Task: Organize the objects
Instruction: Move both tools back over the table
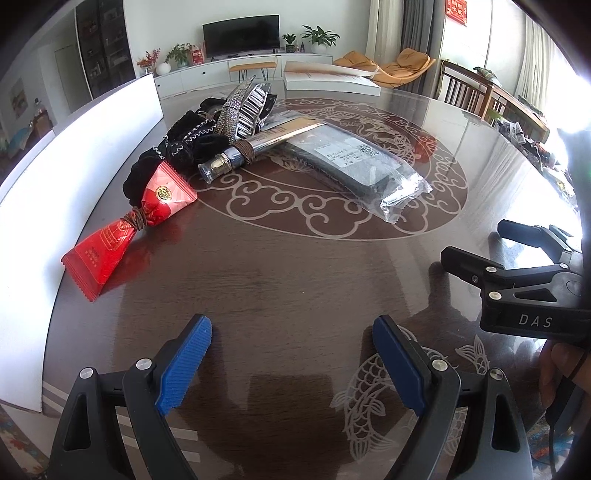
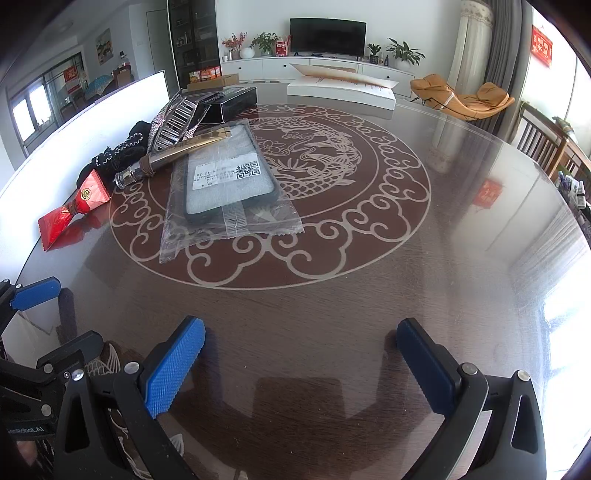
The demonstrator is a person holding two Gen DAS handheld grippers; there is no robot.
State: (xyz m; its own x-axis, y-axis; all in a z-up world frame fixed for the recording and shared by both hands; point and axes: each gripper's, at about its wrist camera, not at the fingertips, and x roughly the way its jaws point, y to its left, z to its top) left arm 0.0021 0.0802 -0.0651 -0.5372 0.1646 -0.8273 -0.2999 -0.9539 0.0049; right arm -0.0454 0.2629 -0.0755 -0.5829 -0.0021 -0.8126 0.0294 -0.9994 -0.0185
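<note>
Clearly we keep both the left gripper (image 1: 291, 363) and right gripper (image 2: 301, 363) wide and empty; the tube (image 1: 258, 146) at upper left (resting on the bagged case (image 1: 354, 166)) may roll if nudged.

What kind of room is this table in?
Most likely a home living and dining room: a television on a long white cabinet with potted plants, an orange lounge chair, and a round patterned dining table.
</note>
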